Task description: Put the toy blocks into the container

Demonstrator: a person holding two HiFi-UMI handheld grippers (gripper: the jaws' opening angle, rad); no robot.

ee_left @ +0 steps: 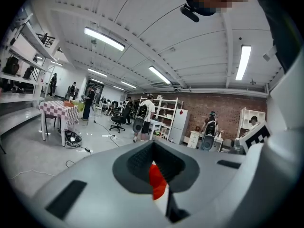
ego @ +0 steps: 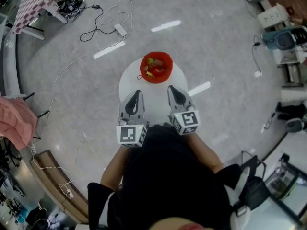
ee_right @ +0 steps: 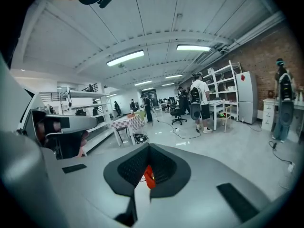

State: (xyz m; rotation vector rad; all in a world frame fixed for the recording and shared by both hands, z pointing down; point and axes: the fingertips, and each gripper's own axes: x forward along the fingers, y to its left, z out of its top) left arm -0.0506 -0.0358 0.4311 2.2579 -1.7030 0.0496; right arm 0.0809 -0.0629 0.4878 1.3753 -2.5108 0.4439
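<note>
A red bowl (ego: pixel 156 67) with several small toy blocks (ego: pixel 152 66) in it stands at the far side of a round white table (ego: pixel 139 83). Both grippers hover over the table's near edge, close to the person's body and short of the bowl. My left gripper (ego: pixel 136 95) has its jaws together with nothing in them. My right gripper (ego: pixel 173 90) is likewise shut and empty. In the left gripper view a sliver of the red bowl (ee_left: pixel 157 180) shows through the slit between the closed jaws. The right gripper view shows a thinner red sliver of the bowl (ee_right: pixel 149 176).
Cables (ego: pixel 103 20) trail over the grey floor beyond the table. A checkered table (ego: pixel 33 4) stands far left, a pink cloth (ego: pixel 17 121) and a wooden bench (ego: pixel 53 176) at left, equipment (ego: pixel 285 40) at right. People and shelves (ee_left: pixel 161 113) are far off.
</note>
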